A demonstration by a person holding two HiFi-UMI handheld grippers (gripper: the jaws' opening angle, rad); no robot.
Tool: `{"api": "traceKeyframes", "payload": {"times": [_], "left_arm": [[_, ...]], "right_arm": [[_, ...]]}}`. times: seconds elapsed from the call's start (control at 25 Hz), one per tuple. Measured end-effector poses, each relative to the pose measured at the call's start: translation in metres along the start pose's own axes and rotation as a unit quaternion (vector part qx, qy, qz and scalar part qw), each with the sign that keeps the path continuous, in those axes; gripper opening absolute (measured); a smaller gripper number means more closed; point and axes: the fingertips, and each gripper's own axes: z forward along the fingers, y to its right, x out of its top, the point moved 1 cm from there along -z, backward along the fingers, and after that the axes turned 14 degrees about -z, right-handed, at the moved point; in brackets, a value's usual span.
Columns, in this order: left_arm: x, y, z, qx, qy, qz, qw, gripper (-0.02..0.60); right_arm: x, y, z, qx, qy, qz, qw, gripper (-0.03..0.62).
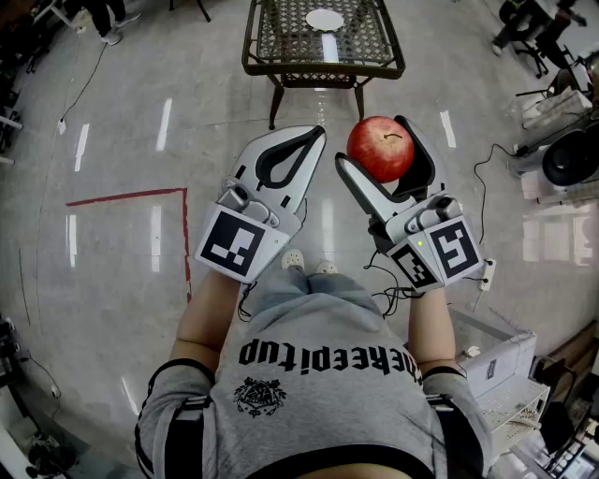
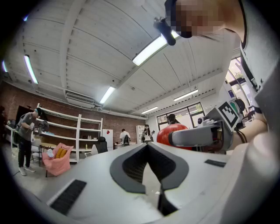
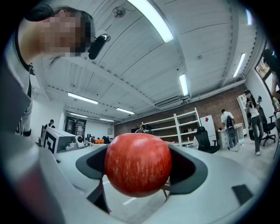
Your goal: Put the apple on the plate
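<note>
The apple [image 1: 381, 147] sits between the jaws of the right gripper [image 1: 372, 140], right of the frame's centre. The left gripper [image 1: 314, 137] is just beside it, on the left. Above both, at the upper centre, stands the table [image 1: 281, 67], and on it lies the plate [image 1: 325, 19].

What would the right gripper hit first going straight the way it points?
Probably the wicker table ahead, bearing the white plate; nothing shows between. Depth is unclear: the right gripper, holding the apple, might pass above its top.
</note>
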Motion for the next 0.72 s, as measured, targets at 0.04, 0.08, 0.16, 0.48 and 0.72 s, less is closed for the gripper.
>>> {"api": "traceKeyframes", "payload": {"times": [0.04, 0.08, 0.16, 0.48, 0.72], "left_arm": [[0.001, -0.002, -0.001, 0.0, 0.0, -0.001, 1.0, 0.017], [0.002, -0.004, -0.002, 0.0, 0.001, -0.001, 1.0, 0.017], [0.003, -0.008, -0.004, 0.0, 0.001, -0.001, 1.0, 0.017], [0.005, -0.029, -0.015, -0.006, 0.006, -0.005, 1.0, 0.017], [0.003, -0.042, -0.017, -0.012, 0.007, -0.004, 0.9999, 0.017]], "right_arm": [[0.0, -0.001, 0.002, 0.0, 0.0, 0.0, 1.0, 0.425], [0.001, -0.002, 0.005, 0.001, 0.0, 0.0, 1.0, 0.425], [0.001, -0.004, 0.009, 0.001, 0.0, -0.001, 1.0, 0.425], [0.002, -0.018, 0.027, -0.002, -0.002, -0.006, 1.0, 0.425], [-0.001, -0.021, 0.034, -0.015, 0.006, 0.025, 1.0, 0.431]]}}
